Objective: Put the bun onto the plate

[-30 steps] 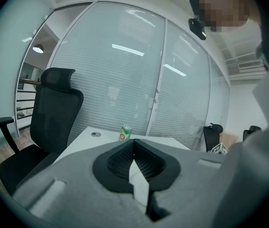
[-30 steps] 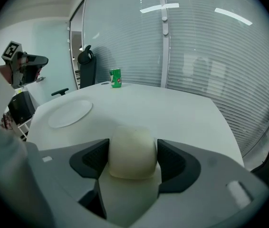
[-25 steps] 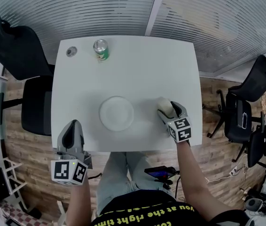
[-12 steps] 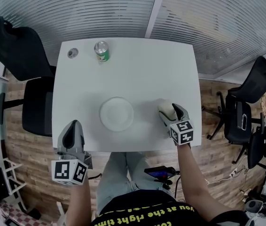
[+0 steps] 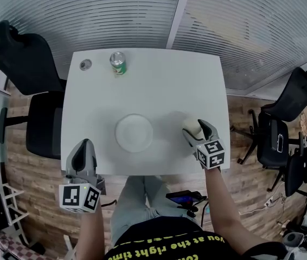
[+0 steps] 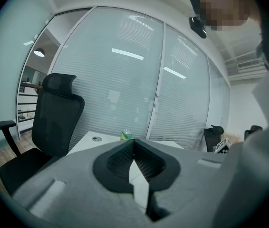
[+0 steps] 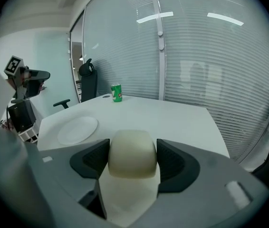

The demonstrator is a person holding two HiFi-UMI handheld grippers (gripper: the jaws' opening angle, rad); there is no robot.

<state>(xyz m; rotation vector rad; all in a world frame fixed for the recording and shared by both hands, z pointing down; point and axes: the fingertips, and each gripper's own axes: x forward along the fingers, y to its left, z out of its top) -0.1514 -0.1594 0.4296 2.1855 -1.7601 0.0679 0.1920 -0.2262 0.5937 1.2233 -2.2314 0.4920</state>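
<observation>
Showing the right tool point(image 5: 193, 130) clenched on the bun point(image 7: 131, 151), with the empty plate point(image 5: 134, 132) lying near, to its left, on the desk point(image 5: 142, 80).

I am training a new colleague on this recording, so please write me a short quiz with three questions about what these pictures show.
1. True or false: the plate lies empty on the table.
2. What does the right gripper hold? A. the plate B. the bun C. nothing
3. Which gripper has its jaws together with nothing between them?
Key: 1 true; 2 B; 3 the left gripper.
</observation>
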